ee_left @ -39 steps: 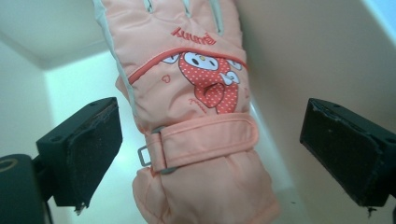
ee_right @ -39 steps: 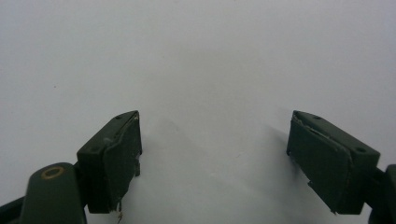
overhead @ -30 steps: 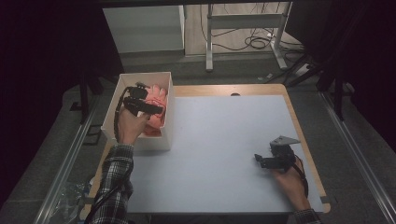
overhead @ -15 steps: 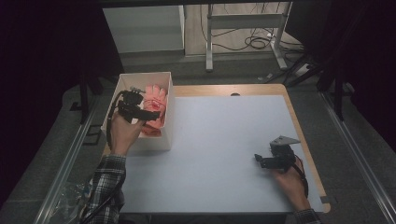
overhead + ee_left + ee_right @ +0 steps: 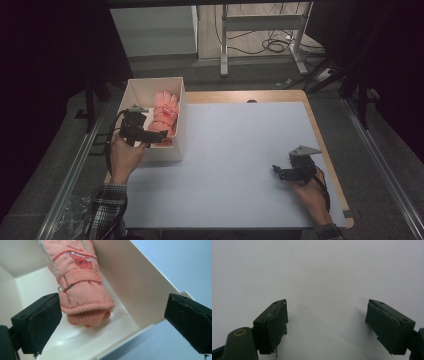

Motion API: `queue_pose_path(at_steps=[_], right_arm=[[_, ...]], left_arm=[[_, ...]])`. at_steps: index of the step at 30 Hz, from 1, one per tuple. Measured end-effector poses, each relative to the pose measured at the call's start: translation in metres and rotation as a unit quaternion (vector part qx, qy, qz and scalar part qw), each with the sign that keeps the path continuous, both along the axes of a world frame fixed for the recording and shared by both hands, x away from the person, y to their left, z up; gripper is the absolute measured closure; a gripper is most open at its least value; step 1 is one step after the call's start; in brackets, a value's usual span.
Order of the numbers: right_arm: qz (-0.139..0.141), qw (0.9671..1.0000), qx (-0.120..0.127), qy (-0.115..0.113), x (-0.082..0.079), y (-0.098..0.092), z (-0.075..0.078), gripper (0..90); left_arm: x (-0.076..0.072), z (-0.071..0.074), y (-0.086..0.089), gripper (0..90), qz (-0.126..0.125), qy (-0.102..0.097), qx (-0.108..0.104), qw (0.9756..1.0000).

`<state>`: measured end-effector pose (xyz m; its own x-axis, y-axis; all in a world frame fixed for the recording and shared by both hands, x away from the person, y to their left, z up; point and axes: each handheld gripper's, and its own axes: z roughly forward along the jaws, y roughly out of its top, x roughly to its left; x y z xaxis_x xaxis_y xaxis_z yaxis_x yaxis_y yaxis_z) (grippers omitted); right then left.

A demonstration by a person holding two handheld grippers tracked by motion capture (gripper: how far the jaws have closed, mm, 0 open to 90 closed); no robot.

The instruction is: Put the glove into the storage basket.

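From the high view I see my left gripper (image 5: 150, 135) over the near end of the white box (image 5: 150, 87) at left of the frame, the pink glove (image 5: 165, 115) inside; my right gripper (image 5: 282, 172) rests lower right on the table (image 5: 235, 145).

Left gripper view: jaws spread wide, the glove (image 5: 80, 290) lying between and beyond them, untouched.

Right gripper view: jaws spread over bare table (image 5: 319, 270).

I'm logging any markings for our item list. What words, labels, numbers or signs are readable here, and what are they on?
No text can be read.
The pink glove in the white box bears red lettering above a red motif, cut off at the frame edge: unreadable.
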<state>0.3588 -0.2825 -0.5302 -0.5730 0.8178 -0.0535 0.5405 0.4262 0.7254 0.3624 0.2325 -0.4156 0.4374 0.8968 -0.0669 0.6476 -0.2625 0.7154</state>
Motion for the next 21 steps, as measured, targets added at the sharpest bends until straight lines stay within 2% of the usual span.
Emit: queue_pose_path(at_steps=[8, 12, 17, 21], right_arm=[[0.001, 1.0, 0.0, -0.001, 0.0, 0.0, 0.0, 18.2], [0.001, 1.0, 0.0, -0.001, 0.0, 0.0, 0.0, 18.2], [0.001, 1.0, 0.0, -0.001, 0.0, 0.0, 0.0, 18.2], [0.001, 1.0, 0.0, -0.001, 0.0, 0.0, 0.0, 18.2]], left_arm=[[-0.025, -0.009, -0.01, 1.4, -0.028, -0.009, 0.0, 0.9996], [-0.04, -0.015, -0.014, 1.5, -0.042, -0.017, -0.006, 0.9989], [-0.056, -0.027, -0.024, 1.4, -0.06, -0.026, -0.013, 0.9978], [-0.068, -0.039, -0.036, 1.4, -0.075, -0.033, -0.008, 0.9966]])
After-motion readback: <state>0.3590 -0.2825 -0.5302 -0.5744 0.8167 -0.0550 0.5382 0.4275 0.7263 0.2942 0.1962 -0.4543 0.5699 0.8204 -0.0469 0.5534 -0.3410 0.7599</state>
